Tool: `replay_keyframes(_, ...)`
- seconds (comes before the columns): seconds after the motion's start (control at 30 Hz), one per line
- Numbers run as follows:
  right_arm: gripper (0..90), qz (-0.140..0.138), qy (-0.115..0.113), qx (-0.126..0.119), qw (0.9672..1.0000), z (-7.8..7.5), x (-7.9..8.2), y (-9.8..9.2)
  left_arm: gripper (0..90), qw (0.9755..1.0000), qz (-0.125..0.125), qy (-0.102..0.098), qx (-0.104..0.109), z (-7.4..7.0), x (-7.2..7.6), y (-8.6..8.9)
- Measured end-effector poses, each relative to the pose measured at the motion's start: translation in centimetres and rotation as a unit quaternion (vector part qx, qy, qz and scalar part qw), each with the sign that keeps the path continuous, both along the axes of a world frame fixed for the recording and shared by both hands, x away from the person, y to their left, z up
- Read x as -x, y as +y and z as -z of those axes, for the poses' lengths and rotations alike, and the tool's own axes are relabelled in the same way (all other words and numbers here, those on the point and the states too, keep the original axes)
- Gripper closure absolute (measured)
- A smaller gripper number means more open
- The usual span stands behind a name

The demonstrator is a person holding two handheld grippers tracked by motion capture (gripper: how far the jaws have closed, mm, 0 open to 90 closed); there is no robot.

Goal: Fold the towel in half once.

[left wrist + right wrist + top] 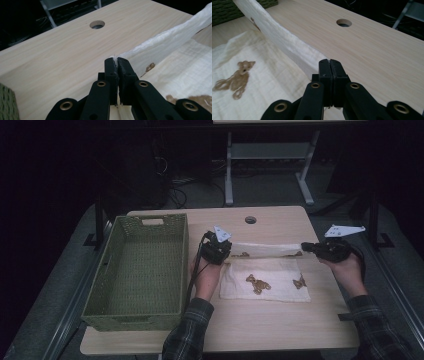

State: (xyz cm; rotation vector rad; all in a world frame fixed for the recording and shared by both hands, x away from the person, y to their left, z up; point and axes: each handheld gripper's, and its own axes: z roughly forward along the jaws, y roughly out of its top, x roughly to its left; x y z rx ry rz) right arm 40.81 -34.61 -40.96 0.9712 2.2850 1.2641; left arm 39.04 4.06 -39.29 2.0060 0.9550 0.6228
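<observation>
Your left claw [223, 251] and right claw [306, 247] each clamp a far corner of the cloth [265, 279], edge lifted off the worktop [270, 220], basket [137, 270] at left

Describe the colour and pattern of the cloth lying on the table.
The cloth is cream white with brown teddy bear prints, clearest in the right gripper view.
</observation>
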Motion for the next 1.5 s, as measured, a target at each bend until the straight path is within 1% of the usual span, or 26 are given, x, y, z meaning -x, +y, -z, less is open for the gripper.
replay_keyframes(0.1,88.7,-0.003,0.002,-0.001,1.0,0.1,1.2,0.1,86.4,1.0,-0.003,-0.006,0.002,0.3,1.1,0.0)
replay_keyframes(0.13,88.7,-0.004,0.001,0.002,1.0,0.2,1.6,0.1,86.4,1.0,-0.003,-0.009,-0.001,0.4,1.5,-0.1)
replay_keyframes(0.17,88.7,-0.004,0.002,0.001,1.0,0.4,2.0,0.1,86.4,0.9999,-0.003,-0.012,-0.009,0.5,1.8,0.1)
replay_keyframes(0.2,88.7,-0.004,0.003,0.0,1.0,0.6,2.3,0.1,86.4,0.9999,-0.003,-0.014,-0.006,0.5,2.1,0.1)
replay_keyframes(0.23,88.7,-0.005,0.005,0.001,1.0,0.6,2.7,0.0,86.4,0.9998,-0.004,-0.021,-0.005,0.6,2.4,0.2)
replay_keyframes(0.27,88.7,-0.005,0.006,0.004,1.0,0.7,2.9,0.0,86.4,0.9997,-0.003,-0.023,-0.007,0.7,2.7,0.3)
replay_keyframes(0.3,88.7,-0.006,0.006,0.007,0.9999,0.7,3.2,0.0,86.5,0.9998,-0.002,-0.021,-0.003,0.7,2.9,0.4)
replay_keyframes(0.37,88.7,-0.007,0.006,0.003,1.0,0.6,3.8,-0.1,86.5,0.9998,-0.001,-0.017,0.002,0.9,3.4,0.5)
replay_keyframes(0.47,88.7,-0.008,0.009,0.002,0.9999,0.6,4.7,-0.2,86.5,0.9999,0.007,-0.007,0.003,1.3,4.0,0.7)
replay_keyframes(0.53,88.7,-0.012,0.016,0.004,0.9998,0.7,5.3,-0.1,86.5,0.9999,0.01,0.002,0.001,1.5,4.3,0.9)
replay_keyframes(0.6,88.7,-0.015,0.024,0.002,0.9996,0.9,5.8,0.0,86.5,0.9998,0.015,0.011,0.003,2.0,4.8,1.0)
replay_keyframes(0.7,88.7,-0.018,0.03,0.007,0.9994,1.4,6.5,0.1,86.5,0.9994,0.024,0.023,-0.001,2.7,5.5,1.0)
replay_keyframes(0.77,88.7,-0.019,0.037,0.007,0.9991,1.7,6.9,0.1,86.5,0.9993,0.026,0.028,-0.005,3.1,5.8,1.0)
replay_keyframes(0.93,88.5,-0.025,0.055,0.003,0.9982,2.4,7.7,-0.1,86.4,0.9986,0.034,0.041,0.002,3.5,6.4,1.2)
replay_keyframes(1.07,88.5,-0.03,0.065,0.003,0.9974,3.0,8.3,-0.3,86.4,0.9977,0.043,0.051,-0.012,4.0,7.0,1.2)
replay_keyframes(1.13,88.3,-0.033,0.076,0.005,0.9966,3.4,8.6,-0.2,86.4,0.9969,0.047,0.059,-0.022,4.4,7.2,1.2)
replay_keyframes(1.2,88.3,-0.034,0.085,0.012,0.9957,3.8,8.8,0.0,86.3,0.9959,0.051,0.07,-0.025,4.9,7.4,1.1)
replay_keyframes(1.23,88.3,-0.037,0.083,0.016,0.9957,4.1,8.9,0.0,86.2,0.9954,0.054,0.073,-0.032,5.0,7.5,1.0)
replay_keyframes(1.3,88.2,-0.039,0.09,0.026,0.9949,4.4,9.0,0.1,86.1,0.9944,0.057,0.079,-0.041,5.4,7.6,0.9)
replay_keyframes(1.33,88.2,-0.039,0.094,0.025,0.9945,4.6,9.0,0.2,86.0,0.9939,0.058,0.083,-0.044,5.6,7.6,0.9)
replay_keyframes(1.4,88.0,-0.041,0.101,0.032,0.9936,4.9,9.0,0.3,85.8,0.9926,0.061,0.092,-0.05,5.9,7.6,0.9)
replay_keyframes(1.47,88.0,-0.043,0.106,0.04,0.9926,5.3,9.1,0.5,85.7,0.9914,0.065,0.097,-0.06,6.3,7.7,0.8)
replay_keyframes(1.5,88.0,-0.043,0.111,0.045,0.9919,5.4,9.1,0.6,85.7,0.991,0.067,0.099,-0.061,6.4,7.7,0.7)
